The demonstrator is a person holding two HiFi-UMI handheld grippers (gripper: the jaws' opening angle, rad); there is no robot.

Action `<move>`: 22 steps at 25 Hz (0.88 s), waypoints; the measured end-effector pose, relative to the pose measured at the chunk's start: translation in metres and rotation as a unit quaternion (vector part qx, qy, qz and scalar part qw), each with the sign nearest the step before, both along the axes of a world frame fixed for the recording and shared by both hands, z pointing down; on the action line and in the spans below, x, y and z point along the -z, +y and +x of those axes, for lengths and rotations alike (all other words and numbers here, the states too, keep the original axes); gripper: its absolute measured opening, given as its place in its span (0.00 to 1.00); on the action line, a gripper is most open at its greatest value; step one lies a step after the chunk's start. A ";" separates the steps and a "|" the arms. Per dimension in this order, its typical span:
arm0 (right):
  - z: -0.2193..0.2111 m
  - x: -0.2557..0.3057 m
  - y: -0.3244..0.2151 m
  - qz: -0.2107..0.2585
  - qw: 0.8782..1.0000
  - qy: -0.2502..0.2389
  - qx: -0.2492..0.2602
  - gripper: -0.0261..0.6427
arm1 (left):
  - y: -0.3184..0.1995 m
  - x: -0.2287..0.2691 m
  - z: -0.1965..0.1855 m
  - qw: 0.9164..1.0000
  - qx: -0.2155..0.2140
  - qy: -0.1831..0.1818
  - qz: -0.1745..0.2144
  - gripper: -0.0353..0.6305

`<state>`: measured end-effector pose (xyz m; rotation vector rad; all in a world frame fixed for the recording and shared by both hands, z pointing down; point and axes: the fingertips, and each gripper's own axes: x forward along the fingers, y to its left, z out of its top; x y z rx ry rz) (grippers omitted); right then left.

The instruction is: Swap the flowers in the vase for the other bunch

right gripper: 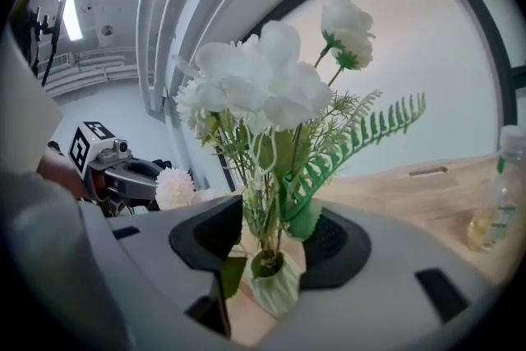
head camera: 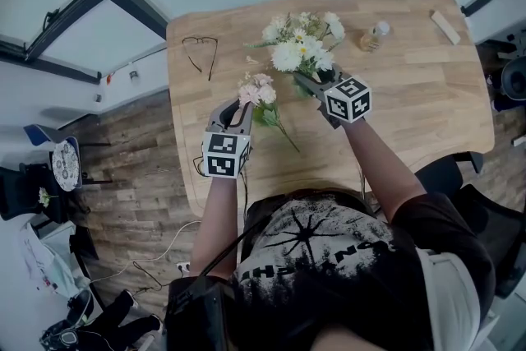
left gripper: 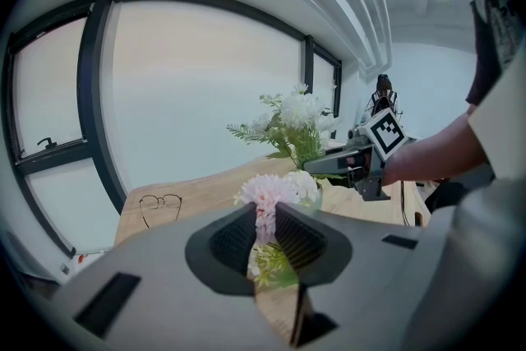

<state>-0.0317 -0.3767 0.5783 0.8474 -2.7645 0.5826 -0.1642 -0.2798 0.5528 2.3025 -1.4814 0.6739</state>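
Our left gripper (head camera: 242, 106) clamps the pink flower bunch (head camera: 257, 90); we should back our wide-open right gripper (head camera: 307, 82) straight off the white bouquet (right gripper: 246, 86) in the ribbed green vase (right gripper: 275, 285).

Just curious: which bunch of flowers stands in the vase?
The white bunch, in the ribbed vase; the pink bunch is clamped in the left gripper.

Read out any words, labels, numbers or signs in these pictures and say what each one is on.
Nothing reads clearly.
Black T-shirt: white lettering under a spiky graphic, too distorted to read.
The left gripper and right gripper: black-and-white square markers, no words.
Small clear bottle on the wooden table: label, if any, too small to read.
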 end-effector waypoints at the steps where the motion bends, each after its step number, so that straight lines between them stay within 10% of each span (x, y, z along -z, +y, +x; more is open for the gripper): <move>1: 0.001 0.000 0.000 -0.003 1.000 -0.002 -0.002 0.33 | 0.000 0.000 0.000 1.000 0.000 0.000 0.001 0.17; 22: 0.025 0.002 0.006 -0.035 0.998 0.008 -0.041 0.44 | 0.007 0.010 0.005 1.000 -0.003 0.000 0.018 0.17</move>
